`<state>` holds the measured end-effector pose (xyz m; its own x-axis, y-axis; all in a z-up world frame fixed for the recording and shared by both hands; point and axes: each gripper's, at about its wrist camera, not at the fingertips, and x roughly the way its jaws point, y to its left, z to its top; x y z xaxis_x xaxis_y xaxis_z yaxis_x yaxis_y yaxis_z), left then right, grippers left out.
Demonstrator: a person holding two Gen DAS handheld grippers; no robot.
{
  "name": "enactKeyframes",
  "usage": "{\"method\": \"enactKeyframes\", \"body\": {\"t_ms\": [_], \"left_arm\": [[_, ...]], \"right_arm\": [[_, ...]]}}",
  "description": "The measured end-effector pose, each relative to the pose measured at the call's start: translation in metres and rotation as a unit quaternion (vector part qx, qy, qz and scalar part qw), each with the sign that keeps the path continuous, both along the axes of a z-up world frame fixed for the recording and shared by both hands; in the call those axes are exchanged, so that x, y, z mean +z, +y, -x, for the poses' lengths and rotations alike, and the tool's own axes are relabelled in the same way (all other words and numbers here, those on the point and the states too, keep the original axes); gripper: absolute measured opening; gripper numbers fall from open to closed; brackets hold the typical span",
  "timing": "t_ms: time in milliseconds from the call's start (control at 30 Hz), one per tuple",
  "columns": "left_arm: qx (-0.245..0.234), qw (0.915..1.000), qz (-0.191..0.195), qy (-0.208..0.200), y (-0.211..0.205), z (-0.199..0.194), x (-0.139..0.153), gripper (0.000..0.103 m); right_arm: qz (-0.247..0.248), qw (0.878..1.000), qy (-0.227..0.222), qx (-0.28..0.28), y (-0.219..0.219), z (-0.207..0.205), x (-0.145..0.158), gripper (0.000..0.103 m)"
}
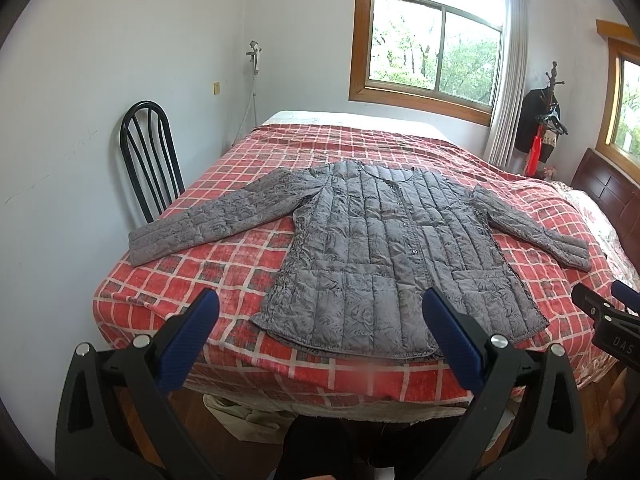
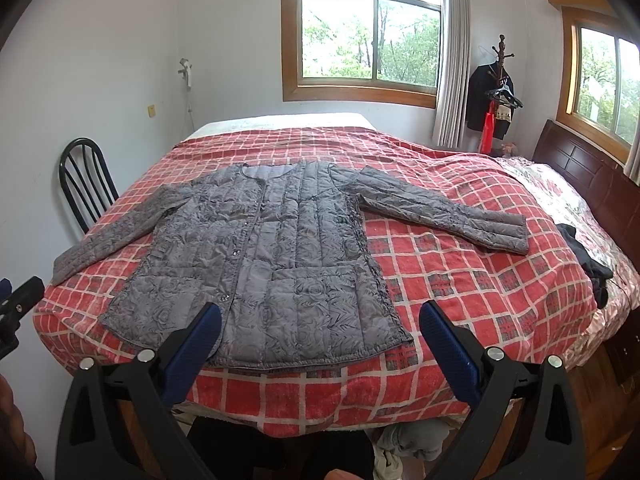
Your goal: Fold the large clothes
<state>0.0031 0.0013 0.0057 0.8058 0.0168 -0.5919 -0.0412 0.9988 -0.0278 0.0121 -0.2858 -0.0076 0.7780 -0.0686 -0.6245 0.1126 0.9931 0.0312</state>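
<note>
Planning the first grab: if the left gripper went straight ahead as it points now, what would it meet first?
Probably the gray quilted jacket, near its hem; the open left gripper points there, with nothing between. Depth is uncertain.

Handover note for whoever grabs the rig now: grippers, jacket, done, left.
Left gripper: open, empty, held short of the bed's near edge.
Right gripper: open, empty, same height, over the hem.
Grey quilted jacket: flat on the red plaid bedspread, front up, snapped shut, both sleeves spread out to the sides, hem toward you.
Done: laid out only; no fold made.
Left: everything. Probably fold each sleeve across the body, then bring the hem up toward the collar.
</note>
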Motion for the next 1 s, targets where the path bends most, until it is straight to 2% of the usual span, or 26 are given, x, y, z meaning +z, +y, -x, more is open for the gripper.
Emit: {"method": "enactKeyframes", "body": {"t_ms": [667,800,900,1000], "left_arm": [[-0.001,0.9999,0.009,0.004,0.001,-0.002,-0.003,0.1],[0.007,1.0,-0.003,0.006,-0.002,-0.01,-0.01,0.1],[-0.015,0.9998,0.007,-0.006,-0.005,-0.021,-0.018,0.1],[-0.03,0.9982,0.051,-0.008,-0.004,-0.039,-0.03,0.1]], "right_arm": [[0.001,1.0,0.001,0.0,0.001,-0.001,-0.003,0.099],[0.001,1.0,0.003,0.006,0.0,-0.004,-0.007,0.099],[0.0,1.0,-0.006,0.004,-0.013,-0.011,-0.01,0.099],[-0.02,1.0,-0.008,-0.017,-0.038,-0.023,-0.014,0.099]]}}
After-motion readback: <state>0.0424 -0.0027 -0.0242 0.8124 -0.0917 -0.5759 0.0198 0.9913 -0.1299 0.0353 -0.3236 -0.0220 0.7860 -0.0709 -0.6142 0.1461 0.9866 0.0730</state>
